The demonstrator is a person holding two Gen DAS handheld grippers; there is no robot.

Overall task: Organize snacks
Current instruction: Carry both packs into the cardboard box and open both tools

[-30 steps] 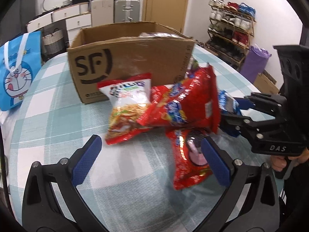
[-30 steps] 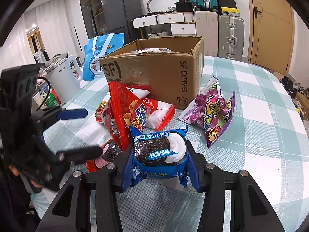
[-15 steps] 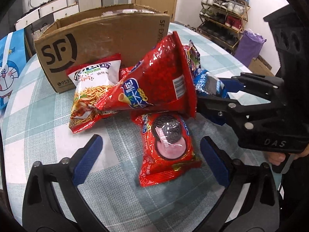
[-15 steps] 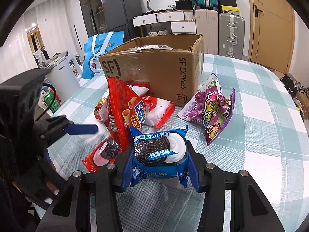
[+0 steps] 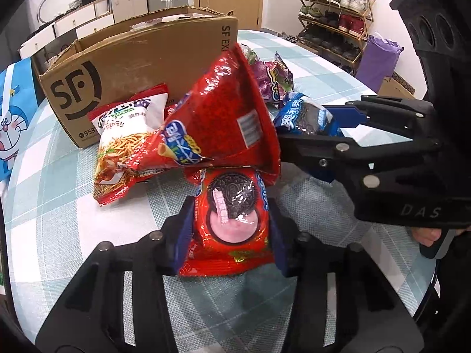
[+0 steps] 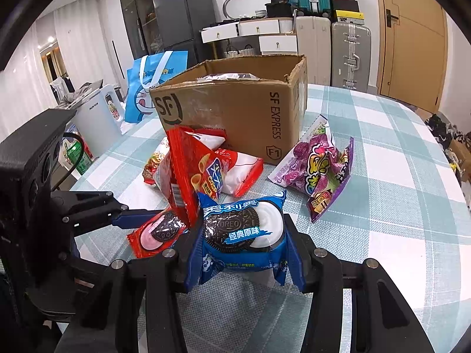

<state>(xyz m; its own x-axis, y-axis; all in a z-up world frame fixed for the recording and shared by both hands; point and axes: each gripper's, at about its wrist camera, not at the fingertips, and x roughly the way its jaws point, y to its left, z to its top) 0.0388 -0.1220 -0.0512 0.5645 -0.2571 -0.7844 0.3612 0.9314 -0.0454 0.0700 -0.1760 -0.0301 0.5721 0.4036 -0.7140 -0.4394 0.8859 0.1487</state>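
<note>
Red foil fills my left view: the red Oreo packet with a pink cream picture sits between the blue pads of my left gripper, whose jaws have just been closing and now press on both its sides. The packet lies on the teal-and-white checked tablecloth, its far end tucked under the big red cone-snack bag that leans over it. My right gripper is clenched on the blue Oreo packet with white cream artwork, holding it just off the cloth beside the red packet.

Behind these, a white-and-red noodle-snack bag lies against the front of the open brown cardboard box printed SF, which stands upright on the table. A purple grape-candy bag rests on the cloth to the right of the box, apart from the pile. At the table's far edge, a blue cartoon tote bag stands behind the box.
</note>
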